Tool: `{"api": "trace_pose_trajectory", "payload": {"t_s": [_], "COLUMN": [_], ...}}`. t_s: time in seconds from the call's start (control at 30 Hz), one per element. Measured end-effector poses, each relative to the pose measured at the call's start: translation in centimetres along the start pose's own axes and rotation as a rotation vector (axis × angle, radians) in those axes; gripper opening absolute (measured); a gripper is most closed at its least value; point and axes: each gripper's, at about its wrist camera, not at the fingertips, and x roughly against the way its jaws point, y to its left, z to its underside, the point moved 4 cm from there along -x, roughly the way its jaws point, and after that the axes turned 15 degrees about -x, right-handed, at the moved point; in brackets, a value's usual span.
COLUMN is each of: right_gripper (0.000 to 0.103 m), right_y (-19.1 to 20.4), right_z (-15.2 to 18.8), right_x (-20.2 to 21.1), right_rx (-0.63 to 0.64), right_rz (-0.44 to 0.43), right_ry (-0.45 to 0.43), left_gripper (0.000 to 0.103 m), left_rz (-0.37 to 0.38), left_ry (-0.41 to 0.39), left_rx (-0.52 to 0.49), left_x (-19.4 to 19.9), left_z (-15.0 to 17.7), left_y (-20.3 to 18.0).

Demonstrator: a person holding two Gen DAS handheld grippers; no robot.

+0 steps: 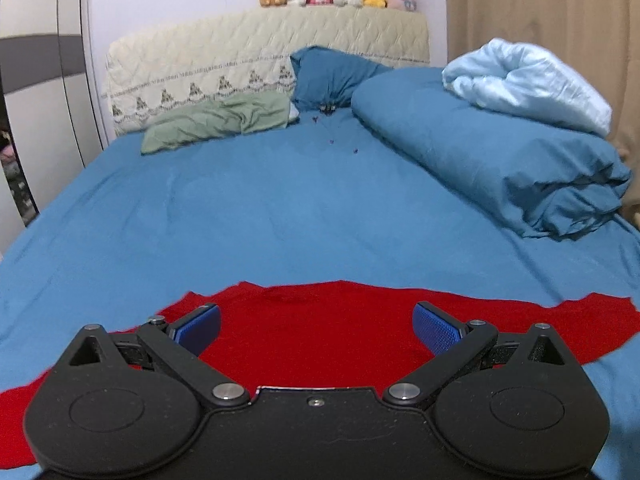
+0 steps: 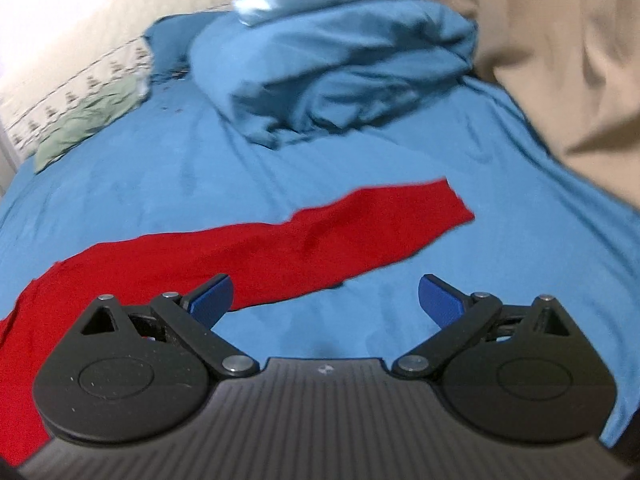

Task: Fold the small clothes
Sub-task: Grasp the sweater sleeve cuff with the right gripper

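The bed (image 1: 260,208) was covered by a blue sheet, smooth over most of its middle. A red garment (image 1: 320,340) lay spread flat across the near end, one long sleeve (image 2: 380,224) stretched out toward the right side. Along the right side sat a bulky folded blue duvet (image 1: 500,152) — a pale blue blanket (image 1: 528,80) was bundled on top of it. At the head end a green pillow (image 1: 216,120) lay flat, and beside it a blue pillow (image 1: 332,76) leaned against the quilted headboard cover (image 1: 240,52).
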Motion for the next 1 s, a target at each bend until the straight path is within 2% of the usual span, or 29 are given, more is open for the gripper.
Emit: {"api": "trace_pose_trajectory", "payload": {"t_s": [0.27, 0.33, 0.4, 0.53, 0.63, 0.7, 0.8, 0.93, 1.0], "right_gripper": [0.103, 0.097, 0.086, 0.078, 0.059, 0.037, 0.022, 0.02, 0.02], "right_y": [-4.7, -5.4, -6.0, -7.0, -7.0, -7.1, -7.4, -6.9, -5.3], "right_z": [0.8, 0.3, -0.1, -0.5, -0.8, -1.1, -1.4, -2.2, -3.2], "right_x": [-8.1, -10.0, -11.8, -13.5, -14.2, -14.6, -14.8, -14.2, -13.1], "right_rx": [-0.229, -0.267, -0.303, -0.365, -0.353, -0.341, -0.341, -0.354, -0.346], "right_rz": [0.017, 0.014, 0.028, 0.028, 0.054, 0.08, 0.092, 0.078, 0.024], "right_ry": [-0.034, -0.049, -0.054, -0.108, -0.135, -0.147, -0.156, -0.161, -0.167], "left_gripper": [0.103, 0.103, 0.103, 0.103, 0.103, 0.103, 0.103, 0.099, 0.099], "left_rz": [0.043, 0.053, 0.072, 0.102, 0.136, 0.133, 0.117, 0.104, 0.111], "left_ry": [0.114, 0.139, 0.175, 0.217, 0.247, 0.253, 0.248, 0.217, 0.211], "left_rx": [0.007, 0.02, 0.041, 0.061, 0.073, 0.072, 0.043, 0.039, 0.047], "left_x": [-8.8, -10.3, -11.9, -13.8, -14.9, -15.4, -15.7, -15.1, -14.3], "left_z": [3.0, 3.9, 4.7, 5.4, 6.1, 6.4, 6.4, 6.3, 6.1], "left_y": [-0.9, -0.9, -0.8, -0.9, -0.9, -0.9, -1.1, -0.6, 0.2]}}
